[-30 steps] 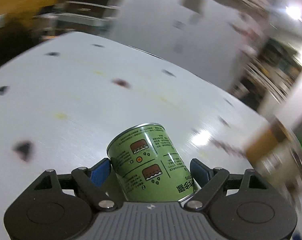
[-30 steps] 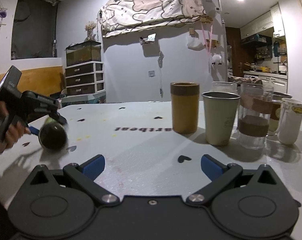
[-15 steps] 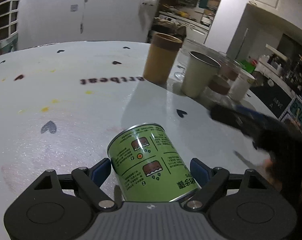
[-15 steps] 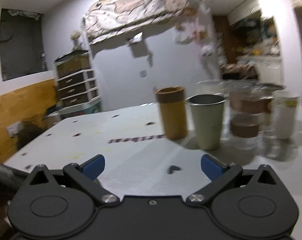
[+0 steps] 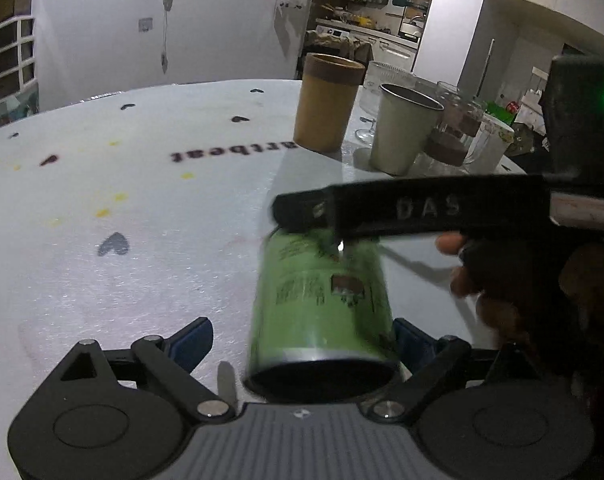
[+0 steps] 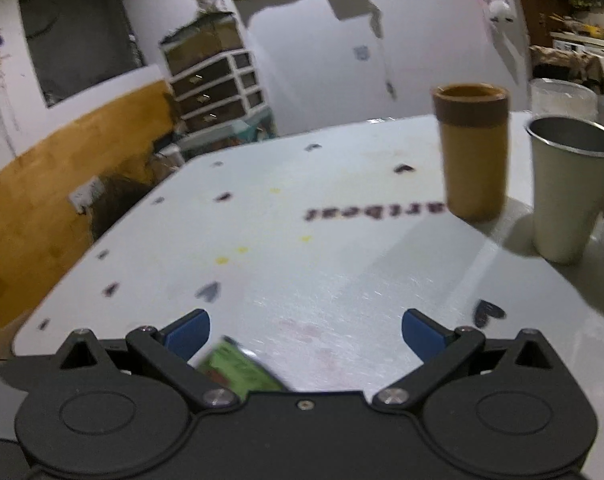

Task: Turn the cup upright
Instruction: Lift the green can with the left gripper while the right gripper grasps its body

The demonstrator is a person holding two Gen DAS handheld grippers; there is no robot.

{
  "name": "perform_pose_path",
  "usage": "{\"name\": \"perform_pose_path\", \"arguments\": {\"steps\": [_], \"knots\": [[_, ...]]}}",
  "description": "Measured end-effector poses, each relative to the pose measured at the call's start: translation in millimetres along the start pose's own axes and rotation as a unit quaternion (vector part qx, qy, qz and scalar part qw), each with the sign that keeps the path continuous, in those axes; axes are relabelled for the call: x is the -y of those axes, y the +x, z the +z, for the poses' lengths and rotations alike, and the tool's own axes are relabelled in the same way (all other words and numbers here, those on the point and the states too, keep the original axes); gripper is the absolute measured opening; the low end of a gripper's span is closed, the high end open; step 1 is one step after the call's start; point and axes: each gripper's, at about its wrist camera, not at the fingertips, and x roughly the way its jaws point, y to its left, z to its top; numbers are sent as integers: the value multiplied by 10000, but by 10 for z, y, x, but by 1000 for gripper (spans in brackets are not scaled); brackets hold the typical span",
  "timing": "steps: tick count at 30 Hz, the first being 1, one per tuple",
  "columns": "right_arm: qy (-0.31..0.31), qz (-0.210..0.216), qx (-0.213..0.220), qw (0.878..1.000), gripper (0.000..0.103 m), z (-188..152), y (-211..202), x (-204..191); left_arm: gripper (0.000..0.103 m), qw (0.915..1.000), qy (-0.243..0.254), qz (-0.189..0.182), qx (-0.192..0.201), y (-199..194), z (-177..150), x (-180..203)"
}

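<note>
A green printed cup (image 5: 322, 300) lies tilted between the fingers of my left gripper (image 5: 302, 338), its dark open mouth toward the camera. The left jaws stand wide; the right finger (image 5: 408, 340) touches the cup, the left finger (image 5: 191, 340) is apart from it. The cup is blurred. My right gripper's black body (image 5: 422, 208) reaches in from the right and rests over the cup's far end. In the right wrist view my right gripper (image 6: 305, 330) is open, and a corner of the green cup (image 6: 241, 372) shows low between its fingers.
A white table (image 5: 121, 272) with heart marks and printed letters. At the back right stand a tan cup (image 5: 328, 104), a cream metal tumbler (image 5: 406, 128) and glass cups (image 5: 454, 136). In the right wrist view the tan cup (image 6: 472, 148) and tumbler (image 6: 570, 184) stand right; the table edge runs left.
My left gripper has opened and the cup has slipped loose and tilted, mouth toward the camera. My right gripper has swung over to the cup's far end.
</note>
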Motion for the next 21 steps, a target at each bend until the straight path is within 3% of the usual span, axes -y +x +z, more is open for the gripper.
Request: {"name": "perform_pose_path", "arguments": {"steps": [9, 21], "knots": [[100, -279, 177, 9994, 103, -81, -243, 207, 95, 9991, -344, 233, 97, -173, -196, -296], [197, 36, 198, 9996, 103, -296, -536, 204, 95, 9937, -888, 442, 516, -217, -102, -609]]}}
